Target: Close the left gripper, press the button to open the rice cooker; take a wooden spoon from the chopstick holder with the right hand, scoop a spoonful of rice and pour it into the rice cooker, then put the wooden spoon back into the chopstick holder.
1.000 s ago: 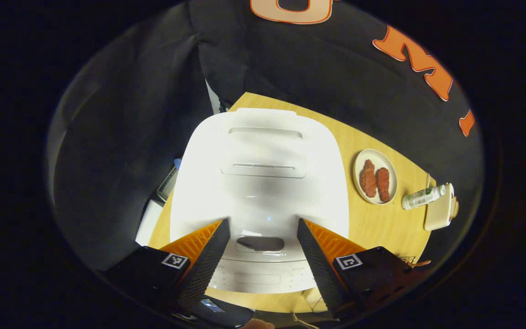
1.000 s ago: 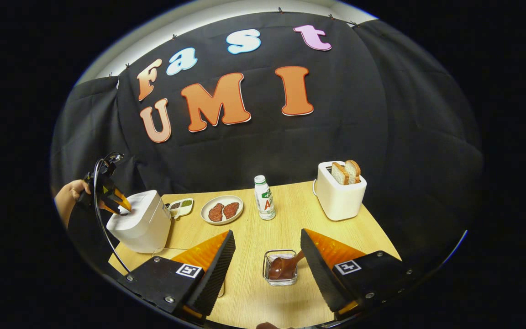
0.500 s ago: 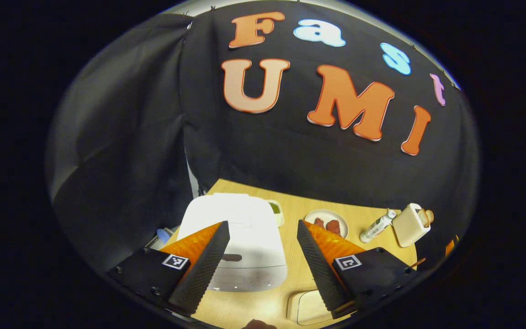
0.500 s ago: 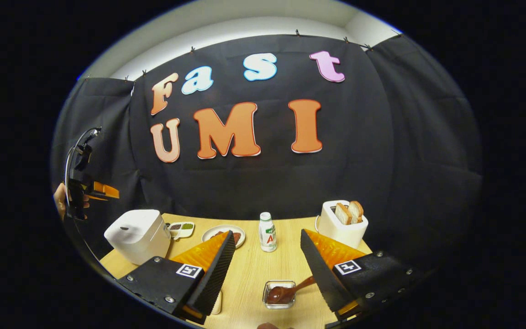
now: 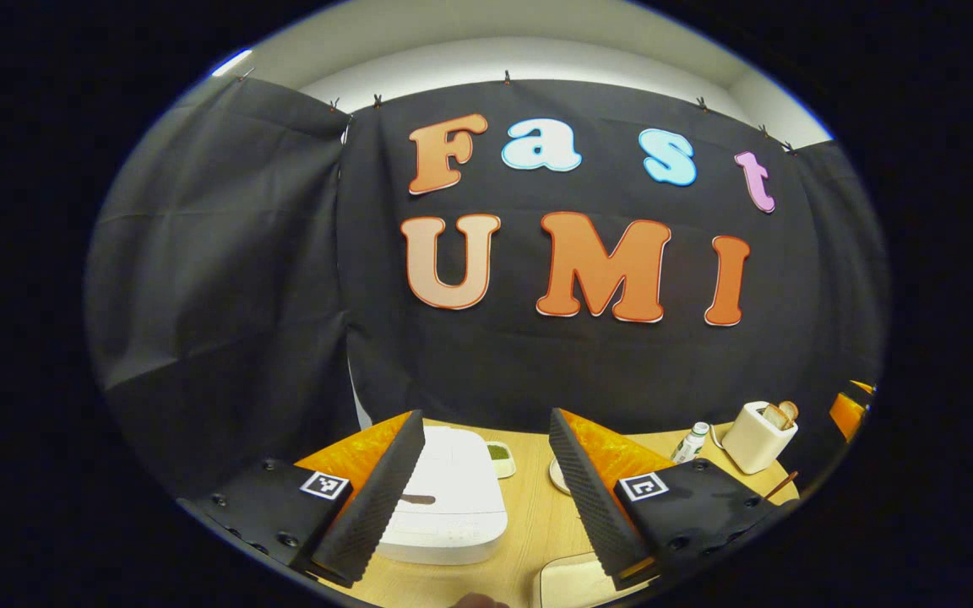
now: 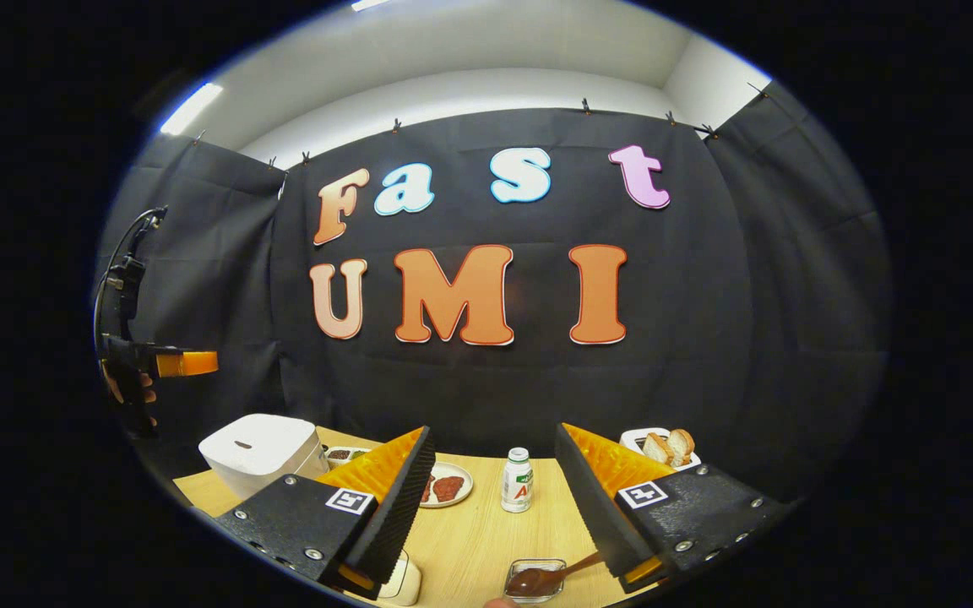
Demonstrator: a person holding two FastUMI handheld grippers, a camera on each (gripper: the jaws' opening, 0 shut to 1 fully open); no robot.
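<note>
The white rice cooker (image 5: 444, 498) stands on the wooden table with its lid down, below and beyond my left gripper (image 5: 485, 415), which is open and holds nothing. In the right gripper view the cooker (image 6: 258, 450) sits at the left, and a hand (image 6: 125, 390) holds the left gripper (image 6: 174, 363) well above it. My right gripper (image 6: 495, 429) is open and empty, high over the table's front. Under it the wooden spoon (image 6: 550, 578) lies in the small clear holder (image 6: 529, 566), its handle pointing right.
A plate of red meat (image 6: 448, 487), a small bottle (image 6: 518, 480) and a white toaster with bread (image 6: 662, 443) line the table's back. A sauce dish (image 5: 500, 458) sits beside the cooker. A white rounded container (image 5: 571, 578) is at the front edge.
Both grippers have lifted and tipped upward. The left one, which hung just over the cooker's lid and button, is now high above it. The lid stays down and both stay open.
</note>
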